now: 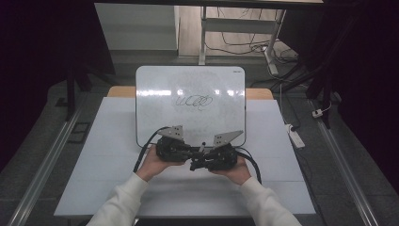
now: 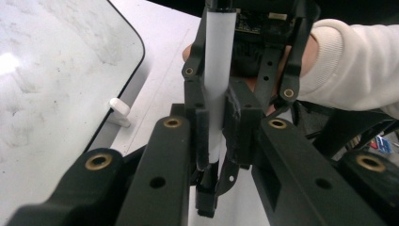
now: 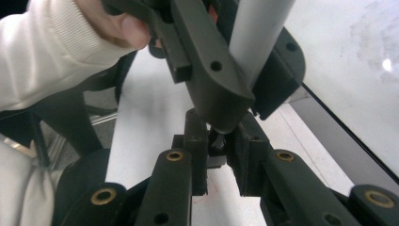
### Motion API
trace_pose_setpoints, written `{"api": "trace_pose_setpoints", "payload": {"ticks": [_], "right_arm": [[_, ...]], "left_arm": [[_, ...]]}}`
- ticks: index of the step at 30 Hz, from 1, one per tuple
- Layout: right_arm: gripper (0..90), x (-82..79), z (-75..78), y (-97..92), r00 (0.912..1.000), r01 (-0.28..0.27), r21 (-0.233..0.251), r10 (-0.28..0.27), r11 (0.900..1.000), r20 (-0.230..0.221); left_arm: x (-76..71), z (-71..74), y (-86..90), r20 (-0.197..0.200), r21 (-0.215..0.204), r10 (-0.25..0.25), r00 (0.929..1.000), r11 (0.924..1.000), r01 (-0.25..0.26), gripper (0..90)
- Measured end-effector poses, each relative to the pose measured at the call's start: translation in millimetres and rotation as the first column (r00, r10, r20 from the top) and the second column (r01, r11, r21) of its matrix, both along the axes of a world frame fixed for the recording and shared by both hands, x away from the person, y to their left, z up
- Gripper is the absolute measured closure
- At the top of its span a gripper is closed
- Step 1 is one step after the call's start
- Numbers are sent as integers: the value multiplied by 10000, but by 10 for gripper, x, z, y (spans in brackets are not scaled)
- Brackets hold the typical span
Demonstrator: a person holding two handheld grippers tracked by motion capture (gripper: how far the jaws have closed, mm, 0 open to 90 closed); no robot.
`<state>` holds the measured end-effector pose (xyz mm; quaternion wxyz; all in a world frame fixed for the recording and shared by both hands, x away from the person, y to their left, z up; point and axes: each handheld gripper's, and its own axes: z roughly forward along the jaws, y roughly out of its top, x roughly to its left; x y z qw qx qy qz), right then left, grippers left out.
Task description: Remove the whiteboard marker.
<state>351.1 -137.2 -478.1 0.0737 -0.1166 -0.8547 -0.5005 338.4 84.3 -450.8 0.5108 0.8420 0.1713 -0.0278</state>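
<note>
Both grippers meet tip to tip over the white table, just in front of the whiteboard (image 1: pixel 188 84). My left gripper (image 1: pixel 190 151) (image 2: pixel 215 127) is shut on the white barrel of a marker (image 2: pixel 217 70), which runs straight ahead into the other gripper. In the right gripper view the barrel (image 3: pixel 259 33) passes through the left gripper's jaws. The marker's dark end (image 3: pixel 217 140) sits pinched between the pads of my right gripper (image 1: pixel 203 157) (image 3: pixel 217 141). A hand in a white sleeve holds each gripper.
A dark scribble (image 1: pixel 194 100) marks the middle of the whiteboard. A small white piece (image 2: pixel 120 110) lies by the board's near edge. The table's white cover (image 1: pixel 117 155) spreads to both sides. On the floor at the right lie a power strip (image 1: pixel 296 136) and cables.
</note>
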Motion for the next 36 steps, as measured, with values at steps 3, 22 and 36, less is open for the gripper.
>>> {"api": "trace_pose_setpoints", "payload": {"ticks": [3,22,36], "right_arm": [[775,0,-5,3,9997,235,-83,-235,9997,28],[776,55,99,-194,9782,1914,1012,-1983,9763,620],[775,136,238,-421,9325,3348,2183,-3557,9167,635]], "left_arm": [[3,-9,-2,-44,-83,127,9999,9999,-127,781],[-280,75,604,809,264,3637,9280,9299,-3668,317],[-950,-368,1397,882,996,5756,8130,8070,-5821,286]]}}
